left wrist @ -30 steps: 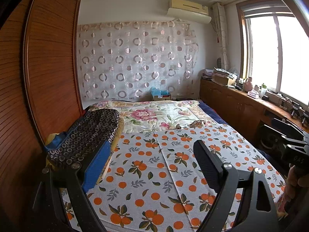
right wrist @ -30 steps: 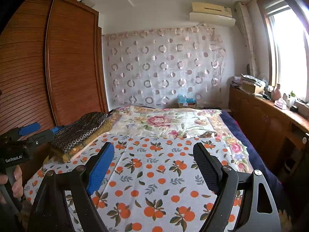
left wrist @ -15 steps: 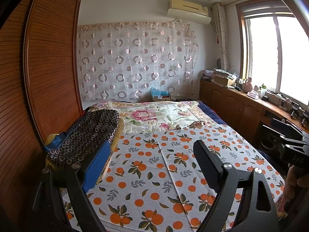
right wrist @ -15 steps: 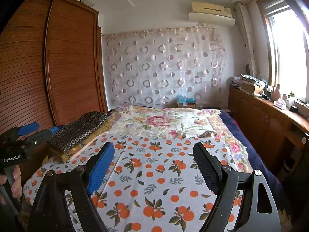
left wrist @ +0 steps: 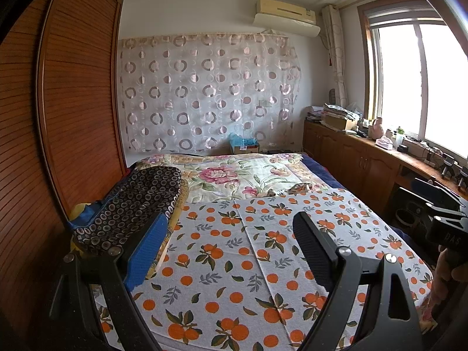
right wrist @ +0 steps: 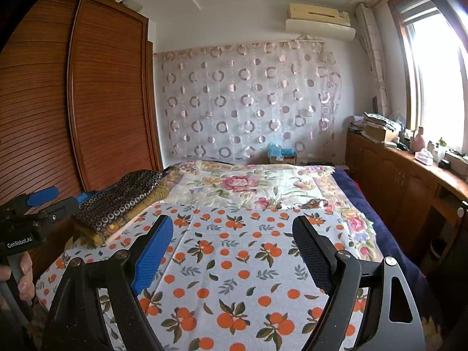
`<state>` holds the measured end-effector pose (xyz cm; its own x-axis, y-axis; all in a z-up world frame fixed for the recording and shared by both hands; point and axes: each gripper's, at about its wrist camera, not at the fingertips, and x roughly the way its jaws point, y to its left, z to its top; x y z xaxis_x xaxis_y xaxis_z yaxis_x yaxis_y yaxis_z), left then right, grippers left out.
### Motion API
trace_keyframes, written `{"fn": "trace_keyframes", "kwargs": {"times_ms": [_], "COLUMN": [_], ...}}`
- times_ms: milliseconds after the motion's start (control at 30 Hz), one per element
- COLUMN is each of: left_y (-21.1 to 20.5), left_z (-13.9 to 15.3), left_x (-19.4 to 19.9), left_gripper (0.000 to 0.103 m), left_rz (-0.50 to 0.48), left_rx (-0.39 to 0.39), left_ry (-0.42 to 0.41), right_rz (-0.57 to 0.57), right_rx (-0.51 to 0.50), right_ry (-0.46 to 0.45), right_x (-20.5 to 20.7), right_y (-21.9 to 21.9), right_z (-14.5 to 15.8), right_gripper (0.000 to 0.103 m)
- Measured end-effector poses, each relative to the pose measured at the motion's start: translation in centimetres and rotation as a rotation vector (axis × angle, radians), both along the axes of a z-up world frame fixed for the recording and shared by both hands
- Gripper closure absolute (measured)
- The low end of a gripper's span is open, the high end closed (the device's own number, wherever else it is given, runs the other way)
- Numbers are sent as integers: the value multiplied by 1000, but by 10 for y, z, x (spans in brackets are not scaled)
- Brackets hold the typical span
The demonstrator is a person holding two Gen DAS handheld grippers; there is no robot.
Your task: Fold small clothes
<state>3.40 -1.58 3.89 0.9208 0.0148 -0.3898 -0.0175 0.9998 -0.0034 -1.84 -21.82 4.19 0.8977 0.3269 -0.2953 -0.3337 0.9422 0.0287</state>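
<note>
**Left wrist view: both grippers parked over the bed, nothing grabbed**

So the left gripper (left wrist: 228, 231) hovers above the orange-print cloth (left wrist: 251, 251), fingers spread wide with nothing between them. Same on the right wrist camera: right gripper (right wrist: 232, 234) wide apart, empty, over that same cloth (right wrist: 234, 263), which lies flat across the near end of the bed (right wrist: 351, 193). A folded dark ring-patterned garment (left wrist: 131, 201) sits on a stack at the bed's left edge, by the wooden wardrobe (left wrist: 73, 102). A small crumpled piece (left wrist: 298, 188) lies just past the cloth's far edge.
</note>
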Motion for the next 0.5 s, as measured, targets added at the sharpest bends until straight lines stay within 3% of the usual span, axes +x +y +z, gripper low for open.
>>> {"fn": "trace_keyframes", "kwargs": {"times_ms": [500], "left_y": [0], "left_z": [-1], "left_x": [0], "left_gripper": [15], "left_rz": [1], "left_rx": [1], "left_ry": [-2], "right_rz": [1], "right_rx": [0], "right_ry": [0], "right_x": [0], "right_y": [0], "right_z": [-1], "right_gripper": [18]}}
